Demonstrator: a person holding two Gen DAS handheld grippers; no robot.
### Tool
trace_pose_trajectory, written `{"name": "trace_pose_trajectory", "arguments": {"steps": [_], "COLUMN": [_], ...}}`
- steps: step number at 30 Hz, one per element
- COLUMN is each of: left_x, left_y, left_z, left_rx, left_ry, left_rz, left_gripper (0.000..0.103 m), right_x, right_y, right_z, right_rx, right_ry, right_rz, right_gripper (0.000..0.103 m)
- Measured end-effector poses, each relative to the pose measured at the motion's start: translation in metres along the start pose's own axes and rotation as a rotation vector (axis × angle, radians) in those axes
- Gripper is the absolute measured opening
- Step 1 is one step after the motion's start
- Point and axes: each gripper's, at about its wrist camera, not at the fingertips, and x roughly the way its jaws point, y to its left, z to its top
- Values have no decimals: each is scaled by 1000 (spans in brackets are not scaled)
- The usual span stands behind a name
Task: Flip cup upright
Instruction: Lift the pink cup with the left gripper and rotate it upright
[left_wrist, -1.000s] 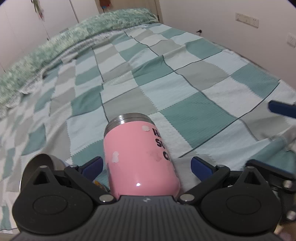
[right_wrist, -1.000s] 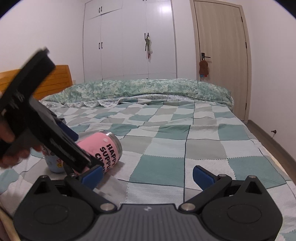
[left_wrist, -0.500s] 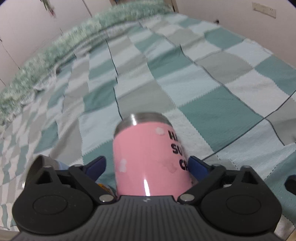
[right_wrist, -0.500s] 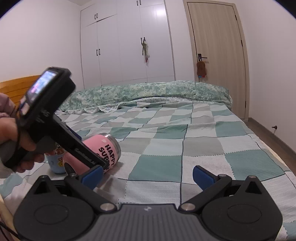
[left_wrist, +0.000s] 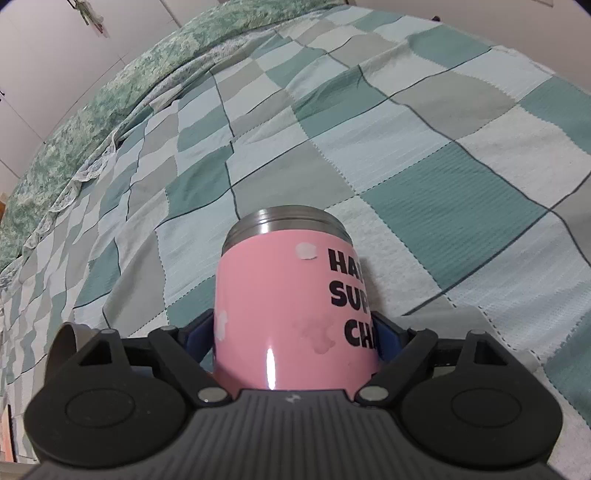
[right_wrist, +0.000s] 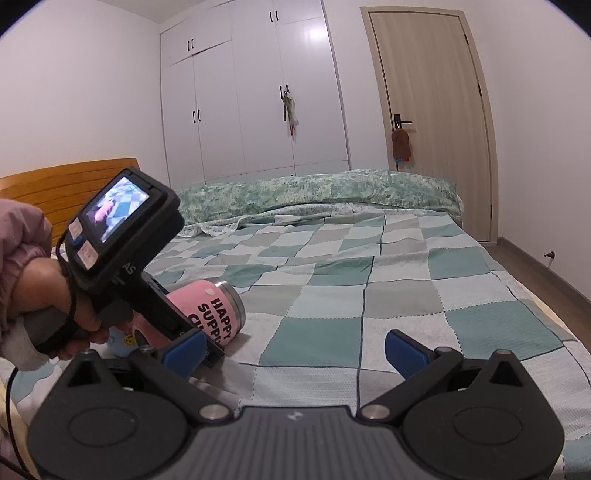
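A pink cup (left_wrist: 291, 314) with black lettering and a steel rim lies on its side on the checked bedspread, mouth pointing away from me. My left gripper (left_wrist: 293, 338) is shut on its lower body, a blue pad pressed on each side. The right wrist view shows the same cup (right_wrist: 214, 310) at the left, tilted with its rim toward the right, gripped by the left gripper's body (right_wrist: 122, 254). My right gripper (right_wrist: 293, 350) is open and empty, low over the bed, to the right of the cup.
The green and grey checked bedspread (right_wrist: 369, 280) covers the whole bed. A pale blue cup (right_wrist: 122, 338) stands behind the pink one at the left. A wooden headboard (right_wrist: 55, 184), white wardrobes (right_wrist: 258, 92) and a door (right_wrist: 428, 122) lie beyond.
My left gripper's jaws have closed from wide open onto the pink cup. The left gripper has tilted its handle upward. My right gripper has hardly moved.
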Motion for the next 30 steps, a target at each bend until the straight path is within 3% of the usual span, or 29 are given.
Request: {"name": "trace_pose_trajectory", "arguments": {"steps": [10, 19, 26, 30], "left_x": [-49, -128, -172, -154], "left_y": [12, 39, 60, 69], "left_z": [-26, -72, -122, -136], "left_rx": [-5, -44, -24, -73], "left_ry": [-67, -158, -48, 52], "left_rz": [-66, -137, -227, -252], "left_gripper": [85, 85, 85, 85], "right_x": [-7, -39, -58, -59], "right_y": [11, 47, 83, 95], "right_z": [4, 13, 13, 6], "right_rx": [-30, -54, -84, -83], "right_ry": [24, 4, 8, 34], "right_rz": [-32, -7, 51, 79], "right_gripper": [103, 103, 103, 103]}}
